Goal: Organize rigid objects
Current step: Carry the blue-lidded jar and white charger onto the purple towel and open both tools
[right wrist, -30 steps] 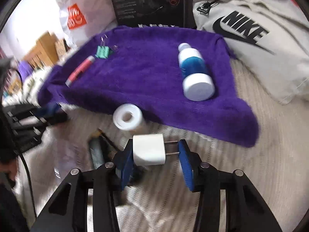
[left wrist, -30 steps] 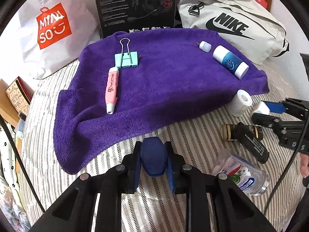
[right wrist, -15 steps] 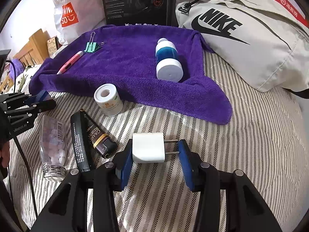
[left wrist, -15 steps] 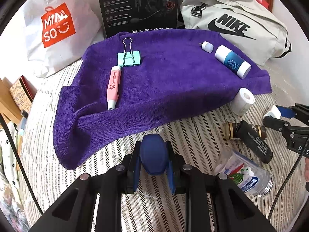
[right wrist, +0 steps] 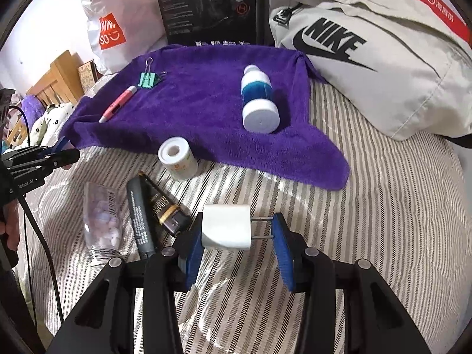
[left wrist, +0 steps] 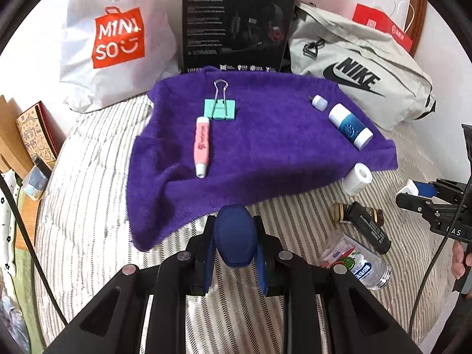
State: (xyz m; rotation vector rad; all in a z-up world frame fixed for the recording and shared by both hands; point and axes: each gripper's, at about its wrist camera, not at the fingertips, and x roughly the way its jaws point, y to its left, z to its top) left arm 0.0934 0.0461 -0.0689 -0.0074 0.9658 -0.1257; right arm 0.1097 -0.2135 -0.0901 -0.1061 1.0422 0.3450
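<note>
Black gripper (left wrist: 234, 247), blue pads (right wrist: 283, 255)

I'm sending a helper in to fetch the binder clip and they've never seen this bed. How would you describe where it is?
Look at the purple towel spread on the striped bed, in front of the black box. Near the towel's far edge, on the side toward the white Miniso bag, lies the binder clip. It is mint green with silver wire handles, just beyond the tip of a pink pen.

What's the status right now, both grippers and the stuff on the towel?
Left gripper shut on dark blue object. Right gripper shut on white charger plug. Purple towel holds four items; nothing blocking it.
</note>
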